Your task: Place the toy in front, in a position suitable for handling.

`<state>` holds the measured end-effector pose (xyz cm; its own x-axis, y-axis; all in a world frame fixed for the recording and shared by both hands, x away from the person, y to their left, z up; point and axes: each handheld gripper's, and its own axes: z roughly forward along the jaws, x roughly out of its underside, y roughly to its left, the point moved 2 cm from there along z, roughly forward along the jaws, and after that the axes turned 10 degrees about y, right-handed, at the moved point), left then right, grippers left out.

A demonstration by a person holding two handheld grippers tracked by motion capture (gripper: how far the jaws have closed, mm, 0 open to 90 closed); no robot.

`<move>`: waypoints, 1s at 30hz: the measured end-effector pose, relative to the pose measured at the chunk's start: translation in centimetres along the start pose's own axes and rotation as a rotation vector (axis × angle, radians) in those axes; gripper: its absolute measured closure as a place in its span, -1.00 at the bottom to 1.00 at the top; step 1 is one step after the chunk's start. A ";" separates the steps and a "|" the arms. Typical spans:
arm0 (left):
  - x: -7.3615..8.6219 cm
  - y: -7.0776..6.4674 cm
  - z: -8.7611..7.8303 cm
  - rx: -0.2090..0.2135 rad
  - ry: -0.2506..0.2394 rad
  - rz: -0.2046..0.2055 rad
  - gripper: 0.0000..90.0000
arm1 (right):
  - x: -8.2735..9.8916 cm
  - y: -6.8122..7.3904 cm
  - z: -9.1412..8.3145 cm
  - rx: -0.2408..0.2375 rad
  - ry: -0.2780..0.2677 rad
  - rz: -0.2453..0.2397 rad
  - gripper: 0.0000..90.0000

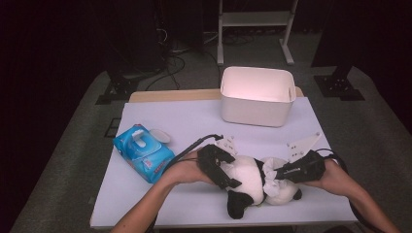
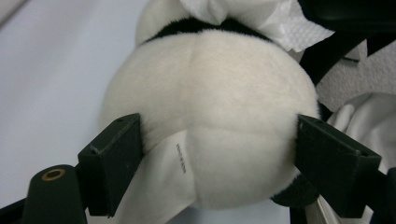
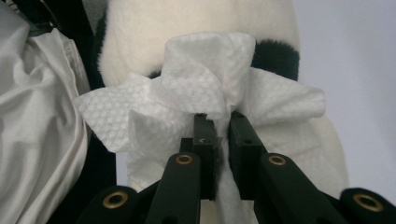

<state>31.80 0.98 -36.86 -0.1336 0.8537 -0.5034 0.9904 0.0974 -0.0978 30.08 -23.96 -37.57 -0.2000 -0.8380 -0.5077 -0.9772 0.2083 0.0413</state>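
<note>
Plush panda (image 1: 248, 182), white-bodied with black limbs and a black band across the shoulders, lying on its side at the near edge of the pale worktop (image 1: 160, 119), right of centre, black end nearest the edge. Round white rump toward the left, with a seam down the middle and a small white fabric label (image 2: 175, 179) hanging from it. Crumpled white wet wipe (image 3: 196, 100), embossed with a fine dotted pattern, bunched into folds and pressed against the black band of the panda's body, on its right-hand side. In the high view, wipe (image 1: 272, 183) sitting between the toy's white halves.
</note>
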 end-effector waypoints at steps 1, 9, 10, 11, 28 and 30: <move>-0.1 -0.1 0.3 -0.010 0.011 0.011 -0.56 | 0.0 0.2 0.2 0.000 0.005 -0.003 0.83; -2.7 1.0 -0.5 -0.087 0.074 0.067 -0.23 | 1.2 0.5 0.1 0.020 -0.043 0.021 0.83; -3.1 1.2 -0.5 -0.092 0.076 0.067 -0.22 | 1.5 0.5 0.2 0.020 -0.059 0.031 0.83; -3.3 1.4 -0.6 -0.099 0.083 0.073 -0.21 | 1.6 0.5 0.2 0.017 -0.068 0.042 0.84; 2.0 -0.4 -0.4 -0.111 0.053 0.026 -0.23 | -1.2 1.3 2.2 0.001 -0.042 -0.051 0.85; 2.5 -0.5 -0.4 -0.109 0.034 0.013 -0.23 | -2.0 1.4 2.5 0.024 -0.011 -0.070 0.85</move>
<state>30.99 3.32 -37.71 -0.1209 0.8718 -0.4747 0.9902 0.1393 0.0035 29.27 -20.74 -38.62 -0.1301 -0.8454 -0.5180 -0.9868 0.1613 -0.0153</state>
